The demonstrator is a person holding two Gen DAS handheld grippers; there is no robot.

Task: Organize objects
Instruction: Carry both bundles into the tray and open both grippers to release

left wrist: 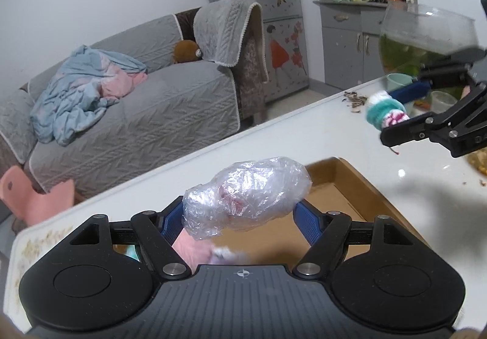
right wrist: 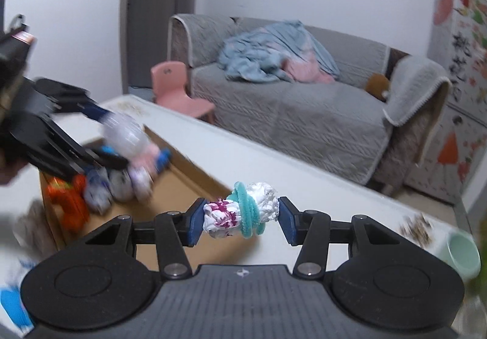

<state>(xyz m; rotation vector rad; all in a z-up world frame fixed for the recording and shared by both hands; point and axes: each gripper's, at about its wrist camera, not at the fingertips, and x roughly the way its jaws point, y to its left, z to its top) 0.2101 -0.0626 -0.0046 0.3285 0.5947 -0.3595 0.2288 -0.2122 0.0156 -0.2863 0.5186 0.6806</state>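
Observation:
My left gripper [left wrist: 240, 217] is shut on a bundle wrapped in clear plastic [left wrist: 246, 195], held above an open cardboard box [left wrist: 334, 186] on the white table. The right wrist view shows the same gripper [right wrist: 103, 138] blurred over the box [right wrist: 182, 183], with the wrapped bundle [right wrist: 127, 132] between its fingers. Several rolled socks [right wrist: 97, 192] and an orange roll [right wrist: 70, 199] lie in the box's left end. My right gripper [right wrist: 240, 217] is shut on a white sock roll with magenta dots and a teal band [right wrist: 243, 212], held above the table right of the box. In the left wrist view it [left wrist: 392, 113] holds that roll [left wrist: 385, 112].
A glass fish bowl [left wrist: 426, 34] with green water stands at the table's far right, a mint cup [right wrist: 462, 253] and scattered seed shells [left wrist: 354, 98] near it. A grey sofa [right wrist: 289, 113] and a pink chair [right wrist: 176, 89] stand beyond the table's far edge.

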